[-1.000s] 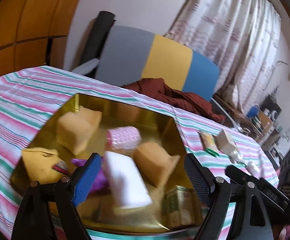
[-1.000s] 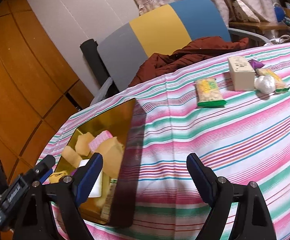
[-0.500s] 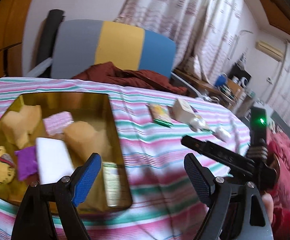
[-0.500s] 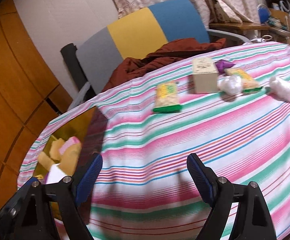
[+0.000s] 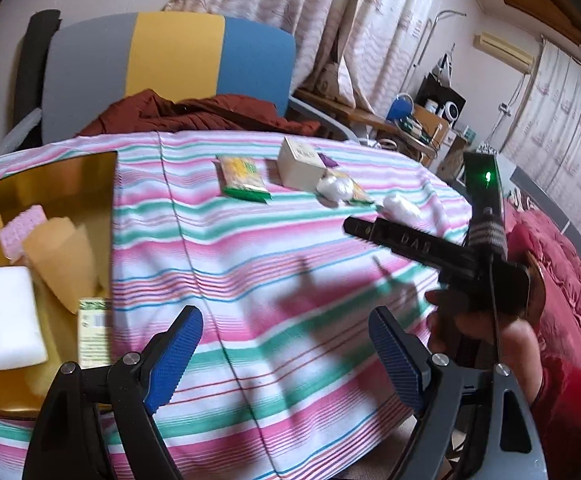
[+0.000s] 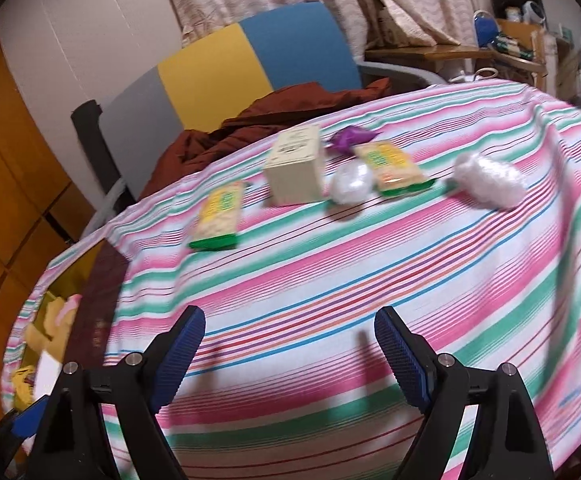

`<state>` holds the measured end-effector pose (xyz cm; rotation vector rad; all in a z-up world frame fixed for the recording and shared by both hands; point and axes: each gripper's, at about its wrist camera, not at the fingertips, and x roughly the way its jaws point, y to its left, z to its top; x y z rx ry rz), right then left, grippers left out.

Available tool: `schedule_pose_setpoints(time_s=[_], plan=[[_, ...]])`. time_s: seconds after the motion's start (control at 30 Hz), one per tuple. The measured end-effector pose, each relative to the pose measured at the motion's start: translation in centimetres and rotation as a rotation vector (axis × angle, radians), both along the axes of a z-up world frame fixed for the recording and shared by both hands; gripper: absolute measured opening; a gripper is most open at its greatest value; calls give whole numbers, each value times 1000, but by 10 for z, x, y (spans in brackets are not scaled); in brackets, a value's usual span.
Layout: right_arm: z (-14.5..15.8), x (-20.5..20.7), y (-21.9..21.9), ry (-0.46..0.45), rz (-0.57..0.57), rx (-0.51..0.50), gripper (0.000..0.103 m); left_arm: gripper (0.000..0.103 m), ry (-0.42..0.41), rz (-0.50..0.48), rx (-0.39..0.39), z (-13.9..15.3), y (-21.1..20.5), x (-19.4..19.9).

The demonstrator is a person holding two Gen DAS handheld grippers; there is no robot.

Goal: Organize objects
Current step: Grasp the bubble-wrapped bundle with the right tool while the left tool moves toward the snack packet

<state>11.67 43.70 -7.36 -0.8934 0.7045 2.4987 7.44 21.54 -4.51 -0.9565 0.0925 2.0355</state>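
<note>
A gold tin (image 5: pixel 50 176) at the left holds tan sponges, a pink sponge (image 5: pixel 22 232), a white block (image 5: pixel 8 316) and a green-labelled packet. Farther across the striped tablecloth lie a green-yellow snack packet (image 6: pixel 220 216), a cream box (image 6: pixel 296 170), a second snack packet (image 6: pixel 390 168), a purple wrapper (image 6: pixel 350 138) and two white wads (image 6: pixel 350 188) (image 6: pixel 488 180). My left gripper (image 5: pixel 286 354) is open and empty above the cloth, just right of the tin. My right gripper (image 6: pixel 290 356) is open and empty over bare cloth, short of the loose items.
A grey, yellow and blue chair (image 5: pixel 170 60) with a dark red garment (image 5: pixel 194 114) stands behind the table. A person's hand in a red sleeve (image 5: pixel 482 320) carries the right gripper's body at the table's right edge. Cluttered shelves stand at the far right.
Both grippers swung to the right, away from the gold tin and toward the loose items. The tin slid to the left edge of both views. Both stayed open and empty.
</note>
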Motion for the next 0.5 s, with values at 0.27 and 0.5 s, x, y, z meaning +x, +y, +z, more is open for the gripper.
schedule_pose_setpoints(time_s=[0.27,0.5], plan=[[10,12,68,-37,-126,130,90,87,-33,-28,-36,-13,14,6],[11,4,145,-56,-339,113,91,87,-38,-26,-51,-15,18,5]])
